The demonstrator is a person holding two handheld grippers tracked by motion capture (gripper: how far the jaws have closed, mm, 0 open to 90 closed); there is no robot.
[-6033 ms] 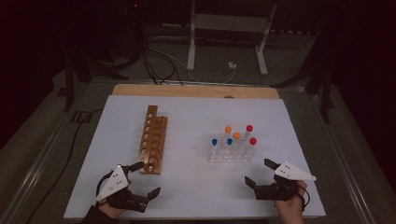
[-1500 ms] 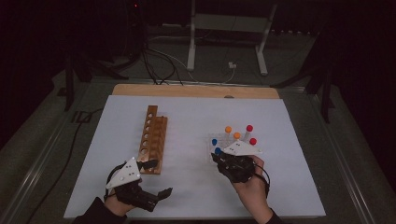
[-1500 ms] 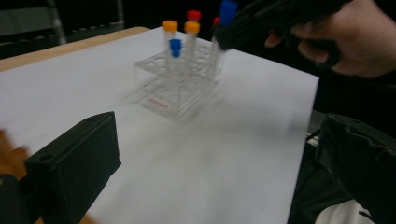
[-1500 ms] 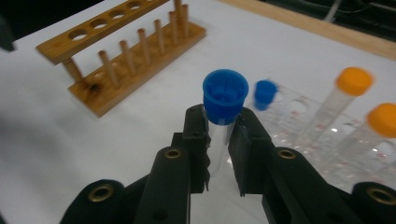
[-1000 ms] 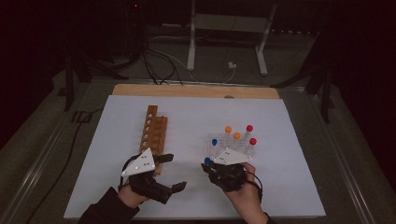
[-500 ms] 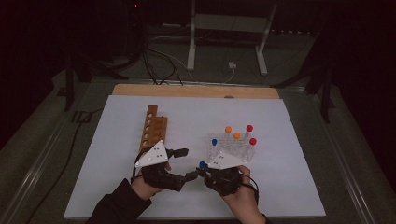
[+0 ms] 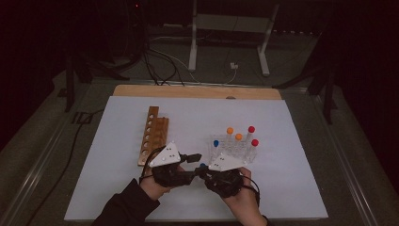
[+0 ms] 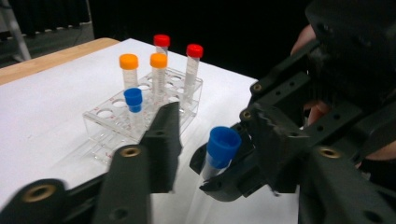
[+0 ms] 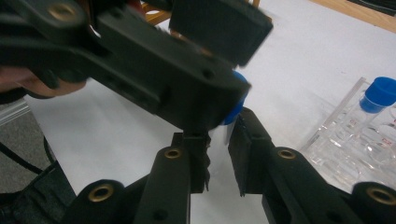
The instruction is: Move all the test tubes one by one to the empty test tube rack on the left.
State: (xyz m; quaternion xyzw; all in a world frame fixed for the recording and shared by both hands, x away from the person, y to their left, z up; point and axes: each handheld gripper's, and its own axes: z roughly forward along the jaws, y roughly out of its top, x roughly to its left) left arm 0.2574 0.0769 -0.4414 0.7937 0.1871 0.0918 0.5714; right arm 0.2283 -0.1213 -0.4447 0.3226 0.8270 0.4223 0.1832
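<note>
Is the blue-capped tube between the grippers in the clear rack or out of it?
Out: the right gripper holds the blue-capped tube above the table, beside the clear rack.

- No word, brand name or number can be read anywhere on the table.
- The clear plastic rack [image 9: 355, 140] carries small red marks beside its holes, seen in the right gripper view, but they are too blurred to make out.
- The coloured tube caps, blue [image 8: 133, 97], orange [image 8: 128, 61] and red [image 8: 194, 50], are plain and unlabelled.
- The white three-cornered plates [image 7: 165, 155] on the grippers show a few small dark dots, no lettering.
- The wooden rack [image 7: 151, 135] bears no visible marking.
</note>
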